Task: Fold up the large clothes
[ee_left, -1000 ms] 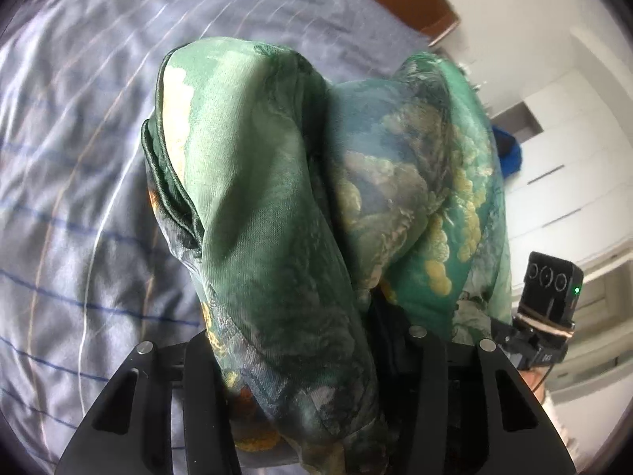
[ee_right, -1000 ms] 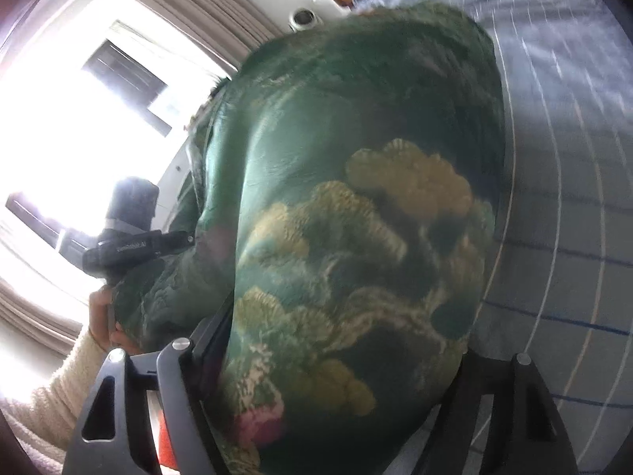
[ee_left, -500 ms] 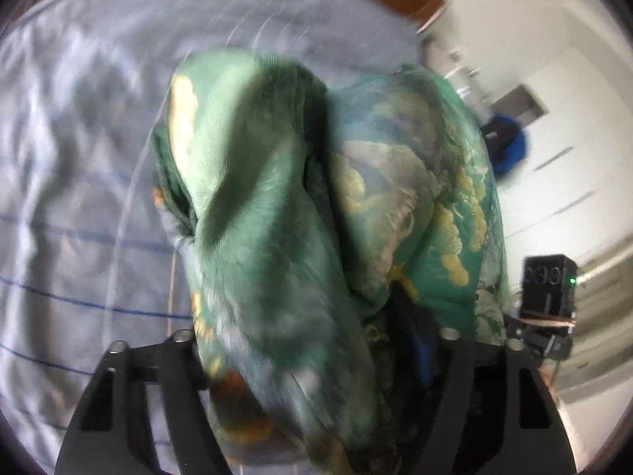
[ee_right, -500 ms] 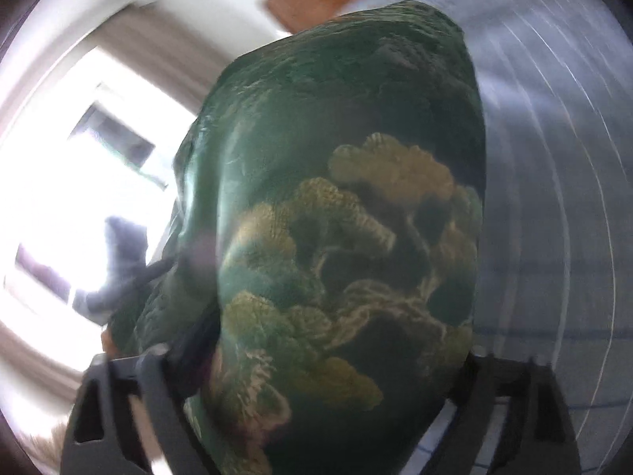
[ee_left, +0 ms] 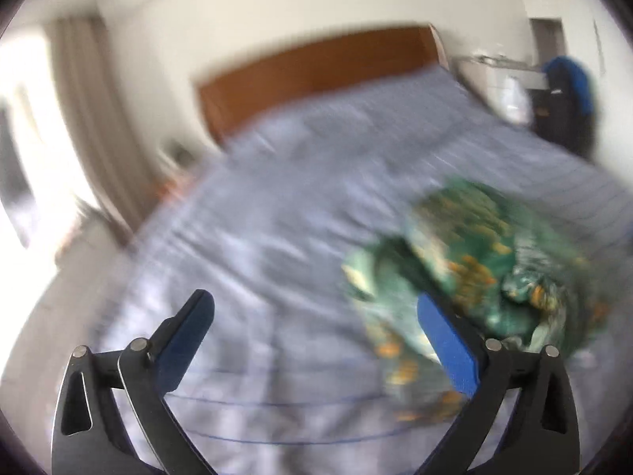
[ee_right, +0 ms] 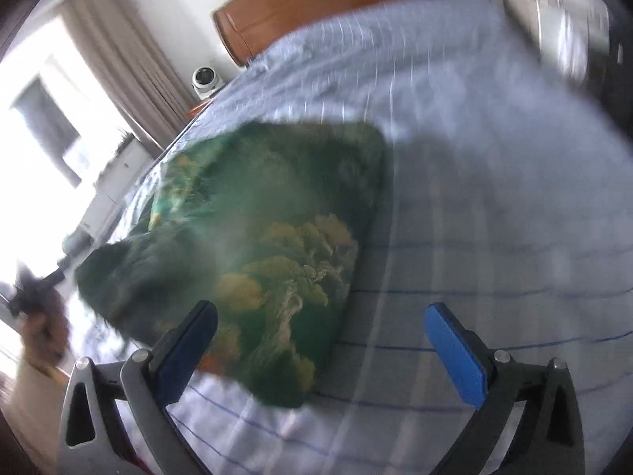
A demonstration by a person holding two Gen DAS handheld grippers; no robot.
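On the bed (ee_left: 277,237), covered with a pale blue striped sheet, the green garment (ee_left: 474,261) lies in a bunched heap. From the left wrist view it sits at about 3 o'clock, blurred, with its near edge behind the right-hand blue finger pad. The left gripper (ee_left: 316,328) is spread wide with nothing between its pads; only sheet shows in the gap. From the right wrist view the garment (ee_right: 269,237) fills the area from centre toward 9 o'clock, a dark green fold with yellow cloud-like print, its near corner reaching toward 6 o'clock. The right gripper (ee_right: 320,336) is likewise spread wide and holds nothing; its left-hand pad overlaps the cloth's edge in the picture, though whether it touches cannot be told. A brown headboard (ee_right: 336,4) stands at 12 o'clock, beige curtains (ee_right: 126,67) and a bright window at 10 o'clock. A small white camera (ee_right: 205,79) sits beside the bed near the curtains.
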